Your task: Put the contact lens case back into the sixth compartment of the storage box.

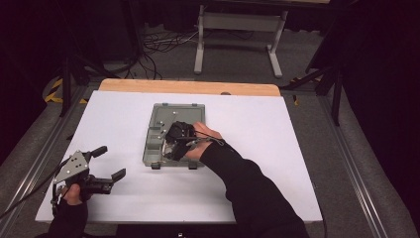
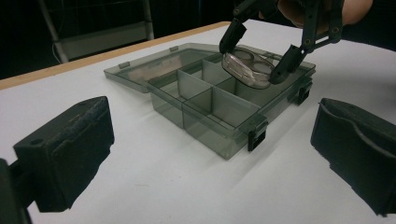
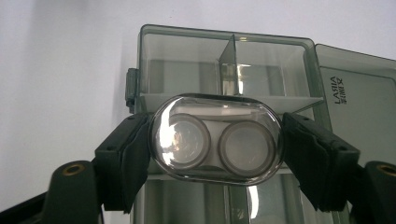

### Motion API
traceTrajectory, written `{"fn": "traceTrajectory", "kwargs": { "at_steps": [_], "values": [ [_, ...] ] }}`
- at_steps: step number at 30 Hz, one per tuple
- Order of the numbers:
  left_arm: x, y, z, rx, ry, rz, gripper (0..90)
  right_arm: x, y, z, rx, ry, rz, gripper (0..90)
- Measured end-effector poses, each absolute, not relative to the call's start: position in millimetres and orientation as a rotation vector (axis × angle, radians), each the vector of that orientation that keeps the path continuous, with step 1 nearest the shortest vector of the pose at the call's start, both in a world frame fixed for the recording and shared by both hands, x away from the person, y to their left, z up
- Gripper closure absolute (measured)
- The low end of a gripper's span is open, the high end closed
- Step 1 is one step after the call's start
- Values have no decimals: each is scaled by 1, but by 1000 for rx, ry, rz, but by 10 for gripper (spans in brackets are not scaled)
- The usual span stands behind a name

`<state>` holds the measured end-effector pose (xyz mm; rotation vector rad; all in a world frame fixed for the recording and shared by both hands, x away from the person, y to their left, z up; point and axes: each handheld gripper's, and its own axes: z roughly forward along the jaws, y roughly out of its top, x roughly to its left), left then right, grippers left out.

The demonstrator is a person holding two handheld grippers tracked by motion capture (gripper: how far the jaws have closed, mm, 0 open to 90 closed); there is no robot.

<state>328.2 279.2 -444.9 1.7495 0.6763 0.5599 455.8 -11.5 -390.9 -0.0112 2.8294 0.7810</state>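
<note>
The right hand-held gripper (image 3: 217, 140) pinches a clear oval capsule (image 3: 215, 140) with 2 round wells above the smoky compartment box (image 2: 219, 123); its own view reveals them. The left hand-held gripper (image 1: 110, 163) rests spread on the white bench (image 1: 277, 144).

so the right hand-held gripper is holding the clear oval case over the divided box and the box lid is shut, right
Not quite: the lid is open, lying flat behind the box, as the left gripper view shows. The right hand-held gripper does hold the clear oval case over it.

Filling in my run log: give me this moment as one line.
right tongs: shut on clear oval case, above open organizer box | left tongs: open, holding nothing, beside box on white table
</note>
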Motion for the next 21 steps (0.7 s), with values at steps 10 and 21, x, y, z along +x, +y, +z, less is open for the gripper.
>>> {"fn": "traceTrajectory", "kwargs": {
  "at_steps": [10, 21],
  "values": [
    [328, 279, -445, 1751, 679, 564, 3, 457, -9, -395, -23, 2851, 759, 266],
    [328, 279, -445, 1749, 686, 562, 3, 456, -7, -398, -44, 2866, 740, 266]
  ]
}}
